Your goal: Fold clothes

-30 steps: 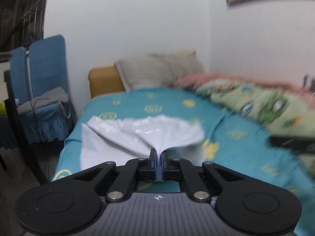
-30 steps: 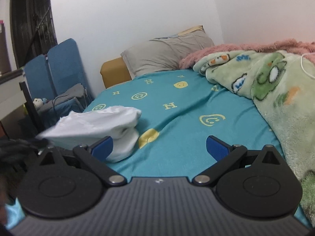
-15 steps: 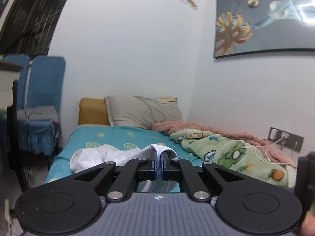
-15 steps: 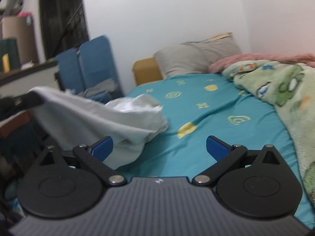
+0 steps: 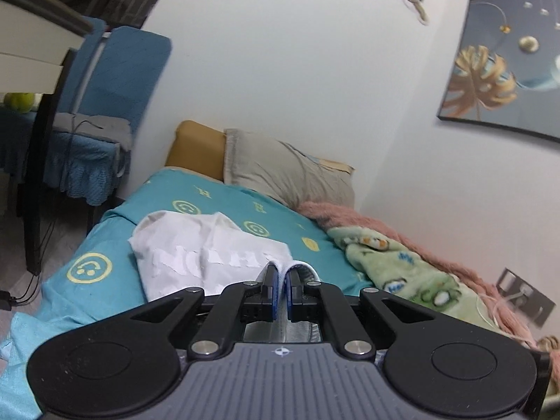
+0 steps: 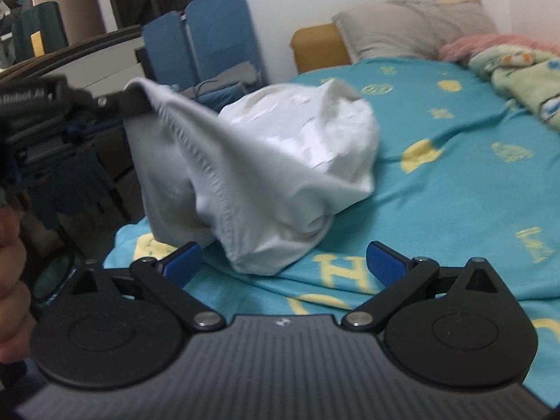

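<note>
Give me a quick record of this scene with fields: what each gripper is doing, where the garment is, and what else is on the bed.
left gripper: shut on the hem of the white garment, holding one edge lifted
right gripper: open, holding nothing, low over the bedsheet just in front of the garment
garment state: bunched, unfolded, partly resting on the sheet, print faintly showing
bed: teal sheet with yellow smiley prints
other items on bed: grey pillow, green cartoon blanket, pink fuzzy blanket
beside bed: blue chair
</note>
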### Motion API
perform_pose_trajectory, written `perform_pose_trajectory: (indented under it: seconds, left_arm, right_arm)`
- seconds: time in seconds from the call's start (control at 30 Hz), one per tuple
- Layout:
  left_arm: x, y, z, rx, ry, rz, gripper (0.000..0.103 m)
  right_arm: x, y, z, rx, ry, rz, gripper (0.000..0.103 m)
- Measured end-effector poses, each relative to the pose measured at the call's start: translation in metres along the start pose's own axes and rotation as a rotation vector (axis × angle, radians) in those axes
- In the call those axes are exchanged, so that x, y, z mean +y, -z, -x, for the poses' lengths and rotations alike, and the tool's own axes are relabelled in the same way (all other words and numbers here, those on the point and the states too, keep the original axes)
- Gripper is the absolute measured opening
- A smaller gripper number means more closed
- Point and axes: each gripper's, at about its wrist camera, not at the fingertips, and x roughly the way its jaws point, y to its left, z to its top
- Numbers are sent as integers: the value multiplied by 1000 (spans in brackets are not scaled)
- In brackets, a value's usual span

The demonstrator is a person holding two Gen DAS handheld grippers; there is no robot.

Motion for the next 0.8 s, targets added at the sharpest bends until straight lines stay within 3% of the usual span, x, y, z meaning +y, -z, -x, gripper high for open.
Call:
perform_pose_trajectory:
  seconds: [0.1, 0.17, 0.2, 0.27, 0.3, 0.33, 0.57, 0.8]
  left_arm:
    - [3, 1, -2, 22, 1, 24, 4]
    - [-3, 2, -2, 25, 0, 4, 4]
    - [-6, 3, -2, 27, -1, -6, 4]
    - [-11, 4, -2, 31, -2, -25, 4]
    - [-14, 5, -2, 33, -3, -35, 4]
    - [-17, 5, -2, 35, -4, -45, 4]
    - [-32, 6, 5, 23, 5, -90, 4]
    - [-55, -1, 44, -26, 125, -133, 4]
  right_arm:
    - [8, 0, -16, 32, -31, 1, 70]
    - [10, -1, -24, 26, -40, 5, 69]
    - [10, -2, -26, 21, -44, 7, 64]
    - [9, -4, -25, 15, -51, 6, 37]
    - [8, -5, -23, 14, -55, 4, 18]
    - [7, -7, -21, 13, -58, 2, 13]
    - [-6, -28, 16, -87, 4, -37, 8]
    - [-18, -39, 75, -203, 80, -68, 8]
